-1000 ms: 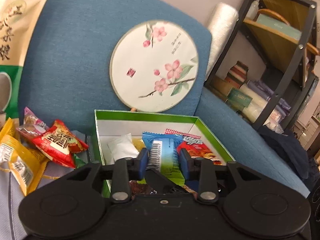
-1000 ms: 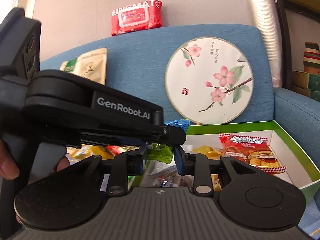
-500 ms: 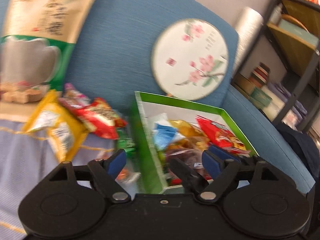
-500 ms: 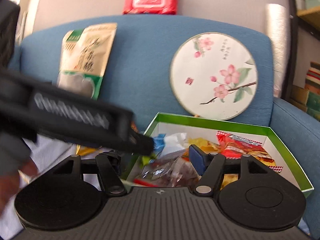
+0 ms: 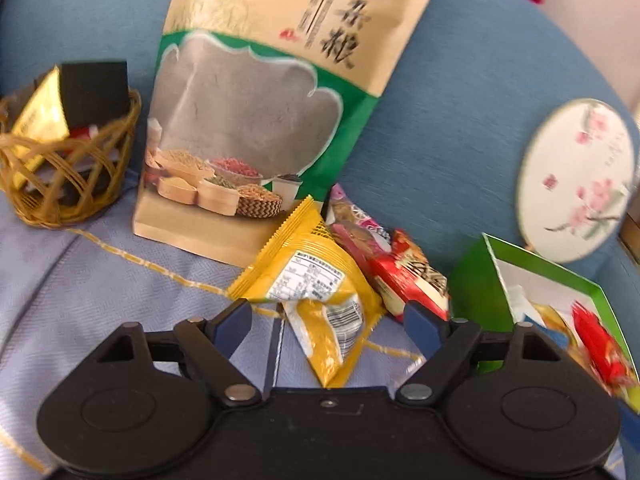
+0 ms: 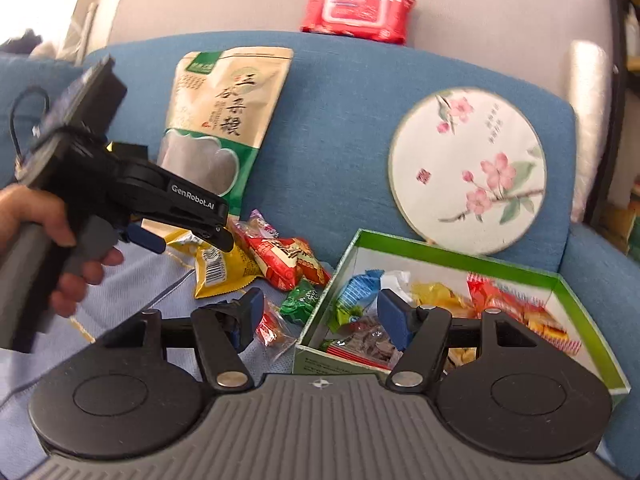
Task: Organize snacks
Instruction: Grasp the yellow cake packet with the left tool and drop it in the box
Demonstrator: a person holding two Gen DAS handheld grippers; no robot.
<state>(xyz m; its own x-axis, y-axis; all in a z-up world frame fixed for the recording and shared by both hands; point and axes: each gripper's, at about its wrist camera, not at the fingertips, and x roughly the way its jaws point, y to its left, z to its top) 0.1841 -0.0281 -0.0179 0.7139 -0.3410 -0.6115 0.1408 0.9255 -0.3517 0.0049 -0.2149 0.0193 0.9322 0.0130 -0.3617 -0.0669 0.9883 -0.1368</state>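
Observation:
Loose snacks lie on the sofa seat: a yellow packet (image 5: 304,276), a red packet (image 5: 408,276) and a pink one behind them. My left gripper (image 5: 330,320) is open just in front of the yellow packet, its pads clear of it. The green box (image 5: 472,280) with several snacks sits to its right. In the right wrist view my right gripper (image 6: 322,314) stands open over the near left corner of the green box (image 6: 332,364), holding nothing. A hand holds the left gripper (image 6: 188,240) above the yellow packet (image 6: 218,270) and red packet (image 6: 284,260).
A large tan and green pouch (image 5: 260,100) leans on the blue backrest, with a wicker basket (image 5: 60,184) to its left. A round painted fan (image 6: 468,168) stands behind the box. A red wipes pack (image 6: 356,12) rests on the sofa top. Small candies (image 6: 300,300) lie beside the box.
Both grippers opened and let go of their packets at the box. The left gripper swung left and down from the box to the loose pile. The right one barely shifted.

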